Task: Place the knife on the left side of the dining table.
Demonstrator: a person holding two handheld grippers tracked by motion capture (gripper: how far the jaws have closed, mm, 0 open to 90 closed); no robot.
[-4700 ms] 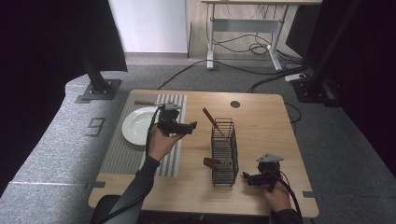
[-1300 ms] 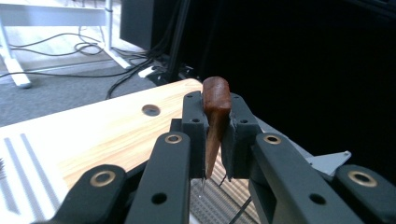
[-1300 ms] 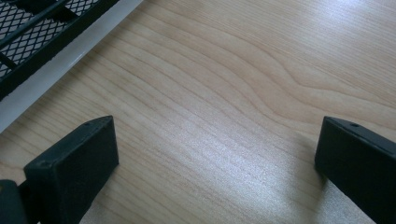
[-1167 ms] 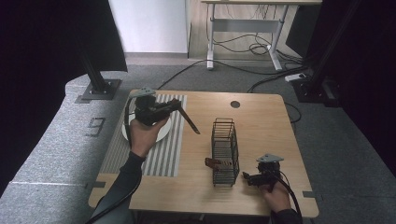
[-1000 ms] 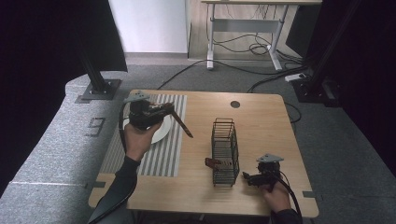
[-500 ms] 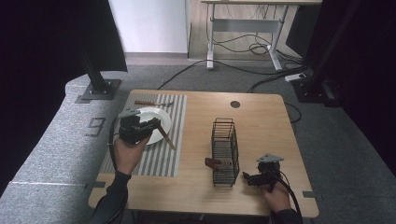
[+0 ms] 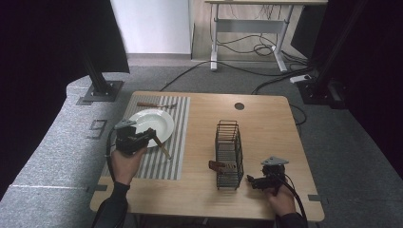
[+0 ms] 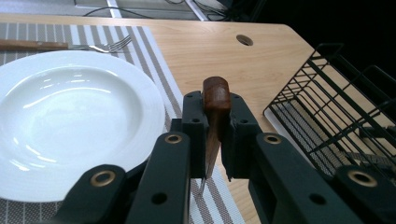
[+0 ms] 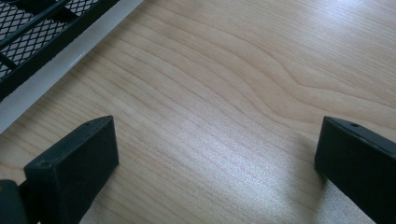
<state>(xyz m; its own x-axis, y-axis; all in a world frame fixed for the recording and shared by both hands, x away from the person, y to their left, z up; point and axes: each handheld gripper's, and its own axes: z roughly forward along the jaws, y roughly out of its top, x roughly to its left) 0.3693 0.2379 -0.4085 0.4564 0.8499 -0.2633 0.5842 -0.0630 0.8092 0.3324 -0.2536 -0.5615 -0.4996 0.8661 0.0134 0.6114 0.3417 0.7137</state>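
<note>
Grey carpet and trailing cables surround a light wooden table point(image 7: 266, 123), with a striped placemat point(image 7: 178, 128) at the left-centre of the high view, a white plate point(image 7: 159, 118) on it and a fork point(image 7: 152, 105) lying just past the plate.

The left gripper point(image 8: 212, 135) has its jaws pressed onto a wooden-handled utensil point(image 8: 215, 105), probably a knife. In the left gripper view the brown handle end pokes up between the jaws and the thin metal part runs down toward the placemat, just beside the plate's rim. It looks light and rigid, and that smooth handle could twist in a narrow pinch, so the flat sides of the handle are the sensible place to hold it, which is where the jaws sit now.

The right gripper point(image 9: 215, 154) sits low over bare table at the lower right of the high view, jaws spread wide, holding nothing, just beside the black wire rack point(image 7: 229, 154). Another wooden-handled piece point(image 7: 217, 165) lies at the rack's left side.
</note>
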